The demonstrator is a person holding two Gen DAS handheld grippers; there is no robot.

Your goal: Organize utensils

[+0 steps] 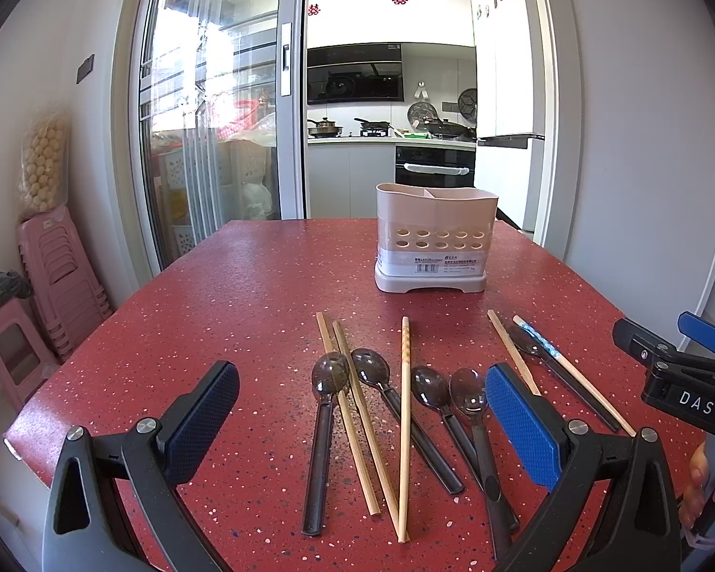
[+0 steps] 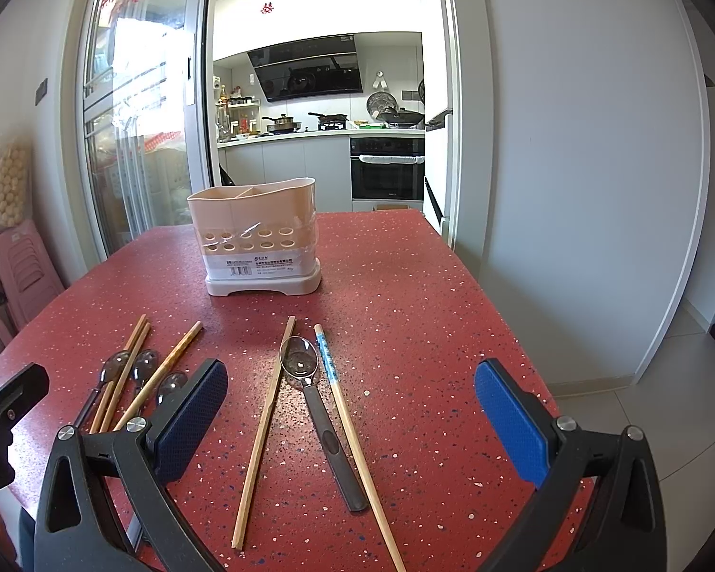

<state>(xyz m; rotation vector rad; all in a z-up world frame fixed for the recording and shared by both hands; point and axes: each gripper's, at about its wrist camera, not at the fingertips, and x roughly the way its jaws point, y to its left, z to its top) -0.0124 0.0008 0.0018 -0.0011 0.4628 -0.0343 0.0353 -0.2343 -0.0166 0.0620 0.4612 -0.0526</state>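
At the bottom of the left wrist view, your left gripper (image 1: 362,422) hangs above the red speckled table (image 1: 243,295) with its blue-padded fingers spread wide and nothing between them. Across the middle of the frame lie the utensils: four dark translucent plastic spoons (image 1: 330,376) with bowls pointing away from you, mixed with pale wooden chopsticks (image 1: 405,429), some crossing the spoon handles. A fifth spoon and two more chopsticks lie to the right. All appear laid out flat for sorting. The beige plastic utensil caddy with a divided top and holes in its front (image 1: 436,238) stands upright at centre, well apart from the utensils, with no utensils showing above its rim. The crossed sticks may hamper a clean pick, I judge. Your right gripper's body shows at the right edge.

At the bottom of the right wrist view, your right gripper (image 2: 350,422) is likewise wide open and empty. Between its fingers lie one spoon flanked by a plain chopstick and a blue-patterned chopstick (image 2: 338,395), the latter just beside the spoon; contact unclear. The caddy sits upper left of centre; the path to it is open. Stacked pink plastic stools (image 2: 19,267) stand off the table at left.
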